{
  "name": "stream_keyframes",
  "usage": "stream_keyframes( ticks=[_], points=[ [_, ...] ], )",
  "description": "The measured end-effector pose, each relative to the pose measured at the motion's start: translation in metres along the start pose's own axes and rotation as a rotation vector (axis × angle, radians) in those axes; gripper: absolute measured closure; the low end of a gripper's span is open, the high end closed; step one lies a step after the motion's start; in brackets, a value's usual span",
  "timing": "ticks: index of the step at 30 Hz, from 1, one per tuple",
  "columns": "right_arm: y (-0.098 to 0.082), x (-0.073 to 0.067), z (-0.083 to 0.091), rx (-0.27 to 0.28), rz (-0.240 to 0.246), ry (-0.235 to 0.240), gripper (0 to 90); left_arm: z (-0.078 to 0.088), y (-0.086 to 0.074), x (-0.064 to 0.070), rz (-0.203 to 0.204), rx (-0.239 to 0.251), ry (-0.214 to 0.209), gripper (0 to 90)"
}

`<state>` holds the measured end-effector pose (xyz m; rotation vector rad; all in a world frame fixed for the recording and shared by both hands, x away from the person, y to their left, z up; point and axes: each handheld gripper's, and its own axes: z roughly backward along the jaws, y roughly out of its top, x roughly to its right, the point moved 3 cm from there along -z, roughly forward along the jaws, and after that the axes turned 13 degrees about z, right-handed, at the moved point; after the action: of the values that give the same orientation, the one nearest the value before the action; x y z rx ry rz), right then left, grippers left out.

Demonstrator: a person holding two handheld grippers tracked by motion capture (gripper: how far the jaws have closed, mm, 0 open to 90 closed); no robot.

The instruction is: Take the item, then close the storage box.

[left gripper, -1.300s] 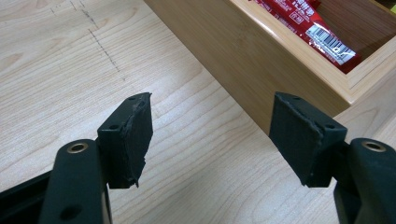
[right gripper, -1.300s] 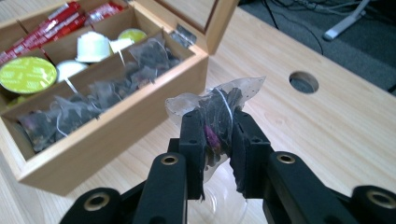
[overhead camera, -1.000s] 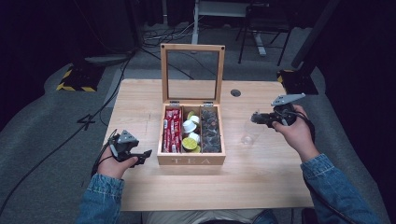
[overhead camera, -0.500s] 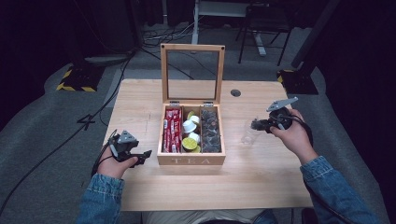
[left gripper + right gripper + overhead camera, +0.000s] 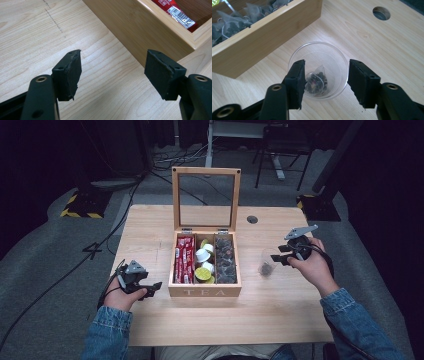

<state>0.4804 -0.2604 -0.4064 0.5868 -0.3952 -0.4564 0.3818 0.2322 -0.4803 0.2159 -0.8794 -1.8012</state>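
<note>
1. One wooden tea box (image 5: 205,291) is seen on the table (image 5: 150,230) in the high view, its one glass-paned lid (image 5: 205,199) standing upright at the back.
2. Three compartments are counted inside the box: red packets (image 5: 184,260) in the left one, round capsules (image 5: 203,255) in white and green in the middle one, and dark tea bags (image 5: 224,260) in the right one. How many there are of each cannot be told.
3. One clear plastic cup (image 5: 319,70) is seen upright on the table, just to the right of the box and apart from it.
4. One pyramid tea bag (image 5: 316,83) is seen lying at the bottom of the cup.
5. One round hole (image 5: 252,219) is seen in the tabletop, behind the cup and near the far edge.
6. Two grippers are held, one in each hand.
7. The left gripper (image 5: 150,288) is held low over the table beside the box's front left corner; its jaws are spread wide with nothing between them, as its own view shows (image 5: 113,70).
8. The right gripper (image 5: 280,256) is held just beside the cup, on its right; in its own view (image 5: 325,82) the jaws are seen apart above the cup, one over each side of the rim, with nothing gripped.
</note>
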Motion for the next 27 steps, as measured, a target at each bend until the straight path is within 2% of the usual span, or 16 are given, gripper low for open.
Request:
stream_keyframes(
  ticks=[6,14,23,27],
  points=[
    [0.003,0.000,-0.001,0.038,-0.021,-0.006,42.9,0.000,0.006,-0.002,0.006,0.006,-0.008,30.0],
    [0.008,0.001,0.004,0.143,-0.069,-0.018,34.7,-0.006,0.011,-0.002,-0.003,-0.001,-0.019,29.5],
    [0.020,0.006,0.015,0.262,-0.103,-0.041,32.1,-0.008,0.015,0.001,-0.012,0.010,-0.021,29.5],
    [0.027,0.009,0.018,0.281,-0.097,-0.052,31.9,-0.008,0.014,0.001,-0.018,0.004,-0.015,29.4]
  ],
)
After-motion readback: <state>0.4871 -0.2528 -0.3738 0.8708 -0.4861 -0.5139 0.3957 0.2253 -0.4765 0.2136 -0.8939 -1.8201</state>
